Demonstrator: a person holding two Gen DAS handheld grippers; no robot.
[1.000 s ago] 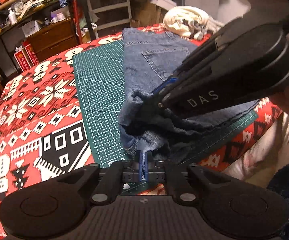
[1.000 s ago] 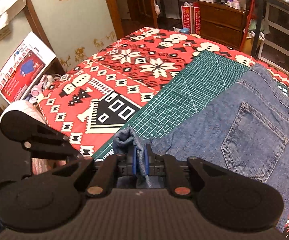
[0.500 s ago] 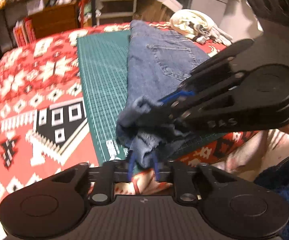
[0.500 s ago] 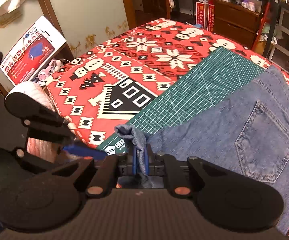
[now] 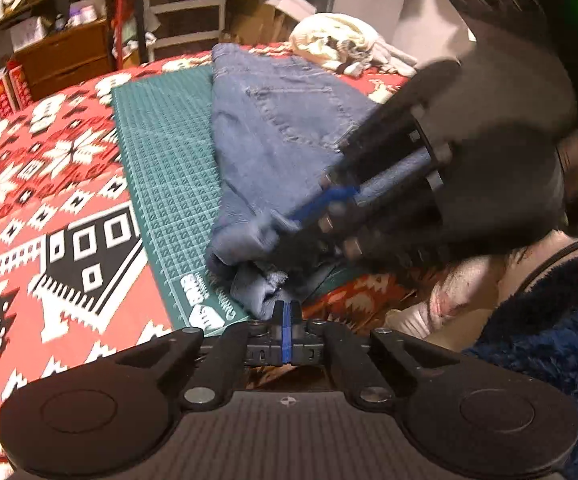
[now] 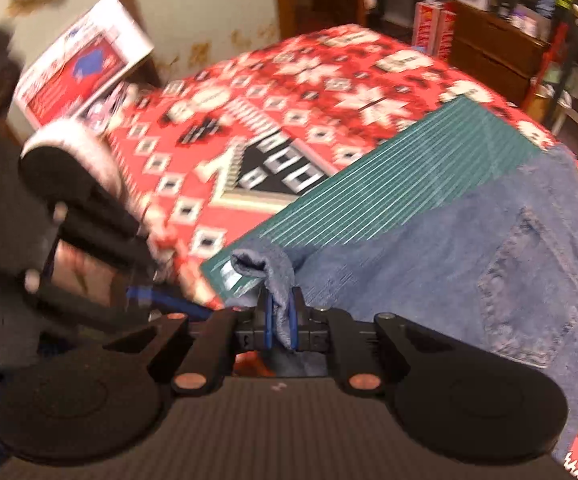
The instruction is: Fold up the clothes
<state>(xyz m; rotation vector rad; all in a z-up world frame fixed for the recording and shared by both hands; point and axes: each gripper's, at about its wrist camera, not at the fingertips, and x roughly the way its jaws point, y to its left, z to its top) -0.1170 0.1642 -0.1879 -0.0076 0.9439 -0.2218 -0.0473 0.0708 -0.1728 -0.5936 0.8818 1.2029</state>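
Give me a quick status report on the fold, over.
Left gripper shut on nothing. Right gripper shut on jeans hem. Jeans flat on green mat. Nothing in the way.

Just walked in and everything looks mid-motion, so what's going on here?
A person is folding jeans on a green cutting mat laid over a red patterned blanket. The right gripper is shut on a bunched denim hem. The left gripper is shut right at the crumpled hem; whether it pinches cloth is unclear.
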